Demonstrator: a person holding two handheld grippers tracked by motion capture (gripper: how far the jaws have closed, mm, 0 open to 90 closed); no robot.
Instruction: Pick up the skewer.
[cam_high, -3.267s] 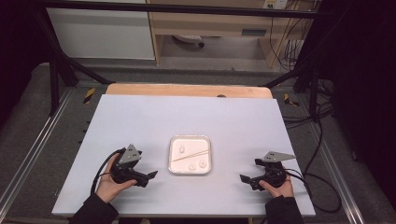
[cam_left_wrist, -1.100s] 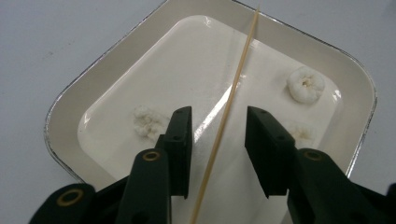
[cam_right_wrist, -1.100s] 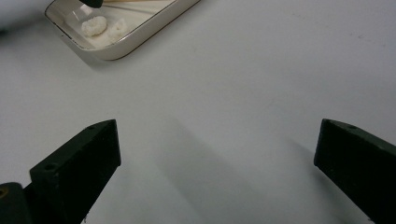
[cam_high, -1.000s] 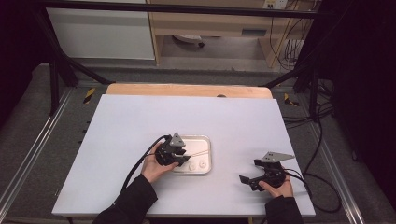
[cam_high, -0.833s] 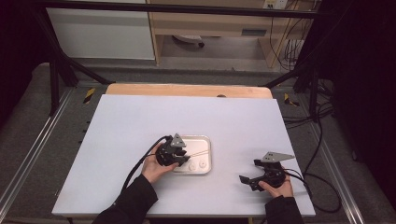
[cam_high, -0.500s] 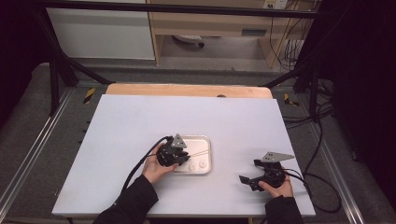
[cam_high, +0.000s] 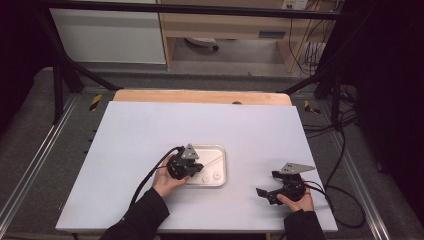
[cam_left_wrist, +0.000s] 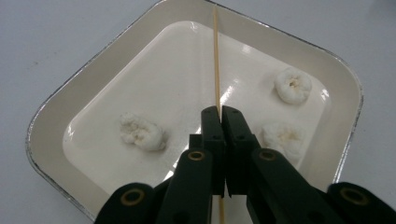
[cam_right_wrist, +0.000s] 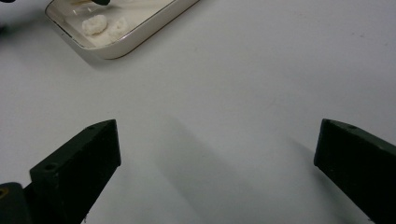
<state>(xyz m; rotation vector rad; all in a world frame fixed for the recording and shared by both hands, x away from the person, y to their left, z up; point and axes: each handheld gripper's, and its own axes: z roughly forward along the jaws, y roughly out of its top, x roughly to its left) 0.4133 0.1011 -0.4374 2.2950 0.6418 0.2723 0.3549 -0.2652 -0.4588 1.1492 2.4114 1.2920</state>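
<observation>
The left gripper (cam_left_wrist: 222, 112) has just been closing and now clamps the skewer (cam_left_wrist: 216, 56) over the tray (cam_left_wrist: 56, 112), mid-frame. The thin stick could slip or snap if lifted crookedly.

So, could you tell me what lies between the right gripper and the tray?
Nothing: in the high view only bare white table separates the right gripper from the tray, and the right gripper view shows the same.

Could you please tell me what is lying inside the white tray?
Inside the tray lie three white lumps and a thin wooden skewer, which the left gripper pinches. Its jaws cover part of the skewer and the tray floor.
</observation>
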